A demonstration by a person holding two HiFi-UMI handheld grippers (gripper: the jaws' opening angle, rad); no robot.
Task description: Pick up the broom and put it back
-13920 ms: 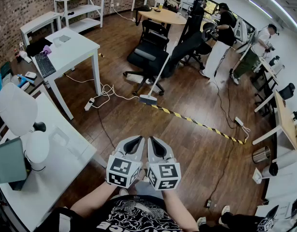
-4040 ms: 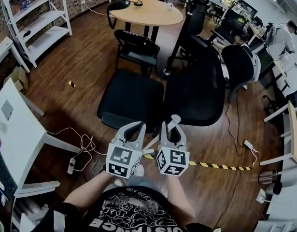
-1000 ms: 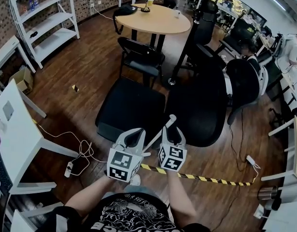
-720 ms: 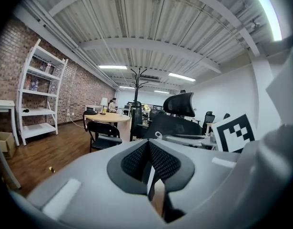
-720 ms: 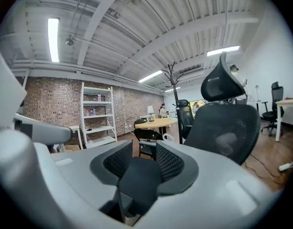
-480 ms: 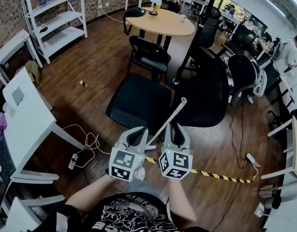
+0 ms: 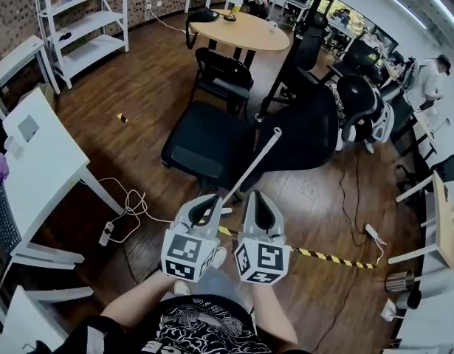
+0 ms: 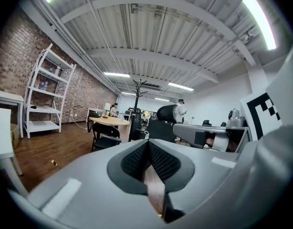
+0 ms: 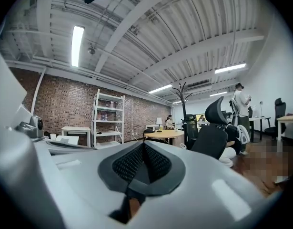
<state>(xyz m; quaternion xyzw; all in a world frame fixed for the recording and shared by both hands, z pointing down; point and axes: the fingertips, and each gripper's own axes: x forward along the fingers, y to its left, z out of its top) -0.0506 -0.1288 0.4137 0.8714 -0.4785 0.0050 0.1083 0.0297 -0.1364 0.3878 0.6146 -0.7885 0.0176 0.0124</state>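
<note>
The broom's white handle [image 7: 252, 164] slants up from the gap between my two grippers to its tip beside the black office chair's backrest [image 7: 304, 142]. Its lower part and head are hidden under the grippers, so I cannot tell whether anything touches it there. My left gripper [image 7: 208, 199] is shut, its pads meeting [image 8: 147, 144], with only the handle's tip [image 8: 145, 133] peeking above them. My right gripper [image 7: 255, 195] is closing, and its pads [image 9: 144, 147] meet with nothing between them. The handle's tip [image 9: 188, 146] shows off to its right.
The office chair's seat [image 7: 204, 146] lies just ahead. Beyond it are a black chair [image 7: 223, 72], a round wooden table [image 7: 238, 28] and a coat-stand pole [image 7: 286, 57]. A white desk [image 7: 35, 161] and cables with a power strip [image 7: 107, 234] are on the left. Yellow-black floor tape [image 7: 322, 257] runs right.
Both grippers have drawn back from the chair, so more of the handle shows ahead of them. The right gripper's jaws went from open to shut, away from the handle.
</note>
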